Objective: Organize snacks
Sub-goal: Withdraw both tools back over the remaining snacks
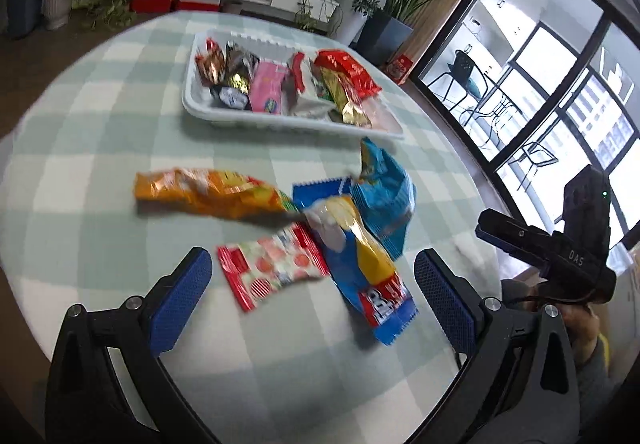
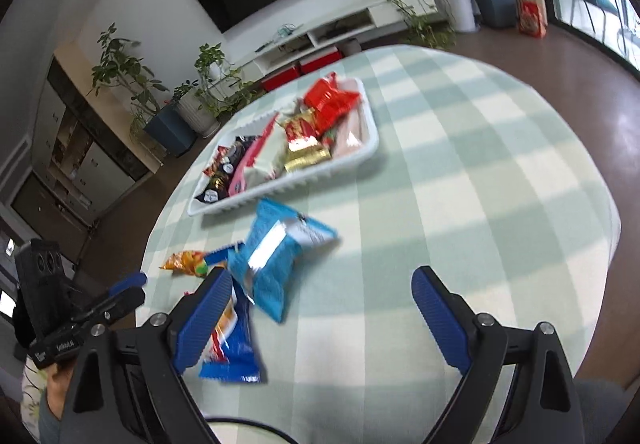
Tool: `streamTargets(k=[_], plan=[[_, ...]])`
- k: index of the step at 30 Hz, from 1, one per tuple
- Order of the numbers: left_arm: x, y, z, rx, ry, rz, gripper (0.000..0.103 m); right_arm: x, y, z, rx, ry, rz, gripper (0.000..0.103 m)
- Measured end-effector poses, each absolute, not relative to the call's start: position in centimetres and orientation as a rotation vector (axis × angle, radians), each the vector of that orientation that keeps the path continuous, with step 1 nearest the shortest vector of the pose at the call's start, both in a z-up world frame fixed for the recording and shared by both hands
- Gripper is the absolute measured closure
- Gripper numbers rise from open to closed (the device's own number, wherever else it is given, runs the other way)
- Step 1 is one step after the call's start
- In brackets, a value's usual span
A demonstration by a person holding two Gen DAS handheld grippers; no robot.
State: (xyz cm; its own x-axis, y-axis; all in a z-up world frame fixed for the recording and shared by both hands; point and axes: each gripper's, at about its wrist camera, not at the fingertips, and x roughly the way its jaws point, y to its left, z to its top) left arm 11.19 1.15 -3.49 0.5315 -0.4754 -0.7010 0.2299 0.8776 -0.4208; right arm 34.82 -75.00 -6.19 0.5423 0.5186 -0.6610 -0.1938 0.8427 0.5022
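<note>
step: picking next loose snack | left tongs wide, empty, over red-white packet | right tongs wide, empty | tray part-filled, beyond loose snacks on worktop | next: descend, close, carry to tray

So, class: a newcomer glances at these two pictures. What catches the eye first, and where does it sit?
Probably the white tray crammed with bright wrappers at the table's far side. Next, the loose packets nearer the camera: an orange bag, a light blue bag and a red-and-white packet. Both grippers hover open and empty.
</note>
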Motion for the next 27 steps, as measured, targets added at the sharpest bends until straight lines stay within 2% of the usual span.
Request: streamTargets(k=[4, 11, 13, 14, 16, 27], plan=[[10.1, -1.6, -4.7, -0.3, 0.959, -0.454, 0.001, 33.4, -75.2, -7.3, 0.401, 0.926, 0.437, 0.009], [10.0, -4.4, -3.6, -0.272, 0.937, -0.472, 0.004, 32.5, -75.4, -7.4, 0.396, 0.909, 0.442, 0.01], [10.6, -4.6, -3.7, -0.275, 0.947, -0.476, 0.016, 32.3, -75.2, -7.4, 0.389, 0.907, 0.447, 0.01], [10.9, -4.7, -3.8, -0.279, 0.951, -0.481, 0.026, 32.2, -75.2, -7.4, 0.385, 0.906, 0.45, 0.011], [11.2, -4.8, -4.2, -0.286, 0.962, -0.483, 0.035, 32.1, -75.1, -7.3, 0.377, 0.903, 0.453, 0.012], [14.0, -5.5, -6.0, -0.266, 1.031, -0.459, 0.037, 32.0, -75.5, -7.4, 0.386, 0.909, 0.449, 0.012]])
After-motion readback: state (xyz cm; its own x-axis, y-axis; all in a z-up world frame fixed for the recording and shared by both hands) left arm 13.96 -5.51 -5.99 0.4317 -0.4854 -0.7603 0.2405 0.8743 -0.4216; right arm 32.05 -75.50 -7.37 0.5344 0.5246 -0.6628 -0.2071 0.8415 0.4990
